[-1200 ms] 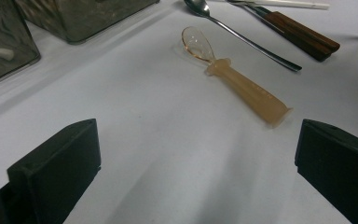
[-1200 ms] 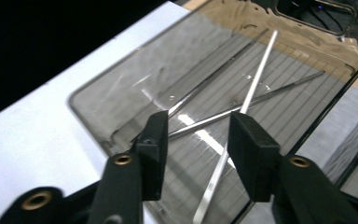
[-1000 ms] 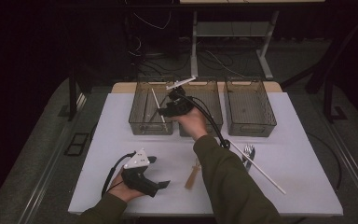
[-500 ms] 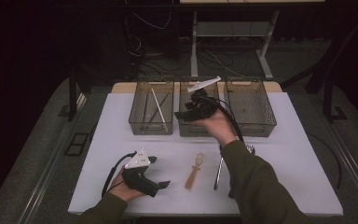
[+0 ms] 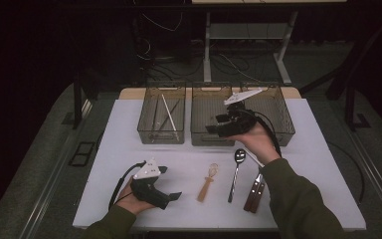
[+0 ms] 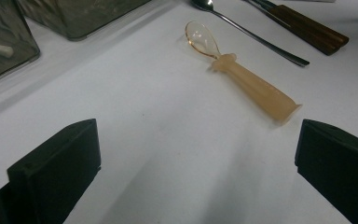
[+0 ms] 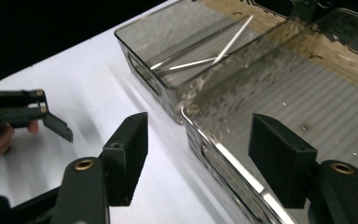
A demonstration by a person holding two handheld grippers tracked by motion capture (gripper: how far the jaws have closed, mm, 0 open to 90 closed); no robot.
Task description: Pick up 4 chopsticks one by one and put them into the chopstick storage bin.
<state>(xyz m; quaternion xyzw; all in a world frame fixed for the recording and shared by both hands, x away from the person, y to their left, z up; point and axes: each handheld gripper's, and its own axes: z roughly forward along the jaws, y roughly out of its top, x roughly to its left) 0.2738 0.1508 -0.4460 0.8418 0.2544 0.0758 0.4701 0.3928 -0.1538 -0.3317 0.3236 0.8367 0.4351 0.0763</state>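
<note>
The room around is very dark, and only the white rectangular table (image 5: 323,164) is lit from above. The clear smoked plastic bin (image 7: 279,93) shows bright glare on its rim, and the near black jaws look slightly soft.

This looks like a lab or recording studio, not a home. A white desk (image 5: 129,164) stands alone on grey carpet in a darkened room, with loose cables (image 5: 154,30) and metal stand legs (image 5: 207,50) behind it (the surroundings are nearly black). Three clear bins (image 5: 162,135) sit in a neat row.
</note>
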